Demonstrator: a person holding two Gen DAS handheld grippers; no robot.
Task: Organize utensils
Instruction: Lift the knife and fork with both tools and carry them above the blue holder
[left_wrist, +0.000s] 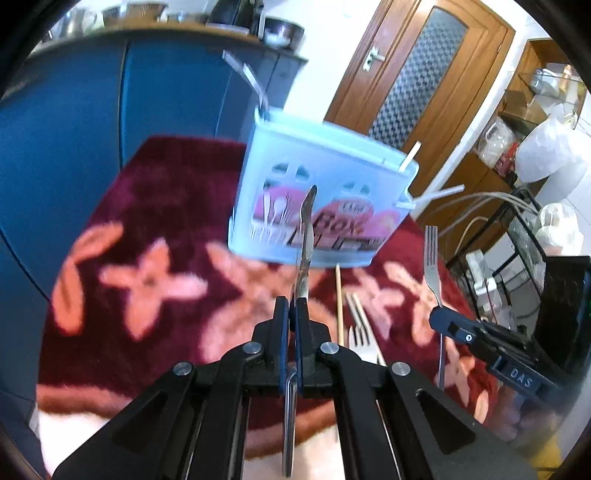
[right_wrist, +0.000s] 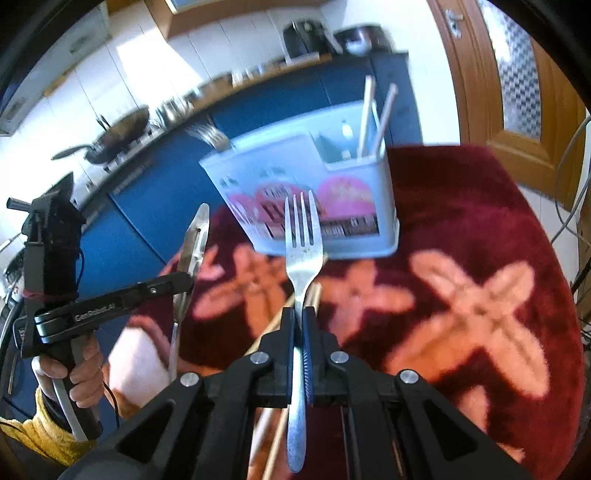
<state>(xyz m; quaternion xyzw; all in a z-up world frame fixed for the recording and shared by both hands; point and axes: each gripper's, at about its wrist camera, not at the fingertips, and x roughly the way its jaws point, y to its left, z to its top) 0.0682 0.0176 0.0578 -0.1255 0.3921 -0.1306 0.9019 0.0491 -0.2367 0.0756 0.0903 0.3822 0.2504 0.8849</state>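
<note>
Two hand-held grippers, one utensil each, before a pale blue caddy

Our left hand-held gripper (left_wrist: 291, 310) is clamped on a steel peeler (left_wrist: 306, 236); our right hand-held gripper (right_wrist: 299, 317) is clamped on one four-tined fork (right_wrist: 301, 236), tines up. Behind them the caddy (right_wrist: 306, 192) stands on the flowered maroon table (right_wrist: 461, 236), holding several forks at left and two chopsticks (right_wrist: 373, 118) at right; more chopsticks and one fork (left_wrist: 364, 339) lie loose.

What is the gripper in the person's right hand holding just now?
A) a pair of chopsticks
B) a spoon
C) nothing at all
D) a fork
D: in the right wrist view the right gripper has its jaws shut on the handle of a fork, tines pointing toward the pale blue utensil box.
</note>
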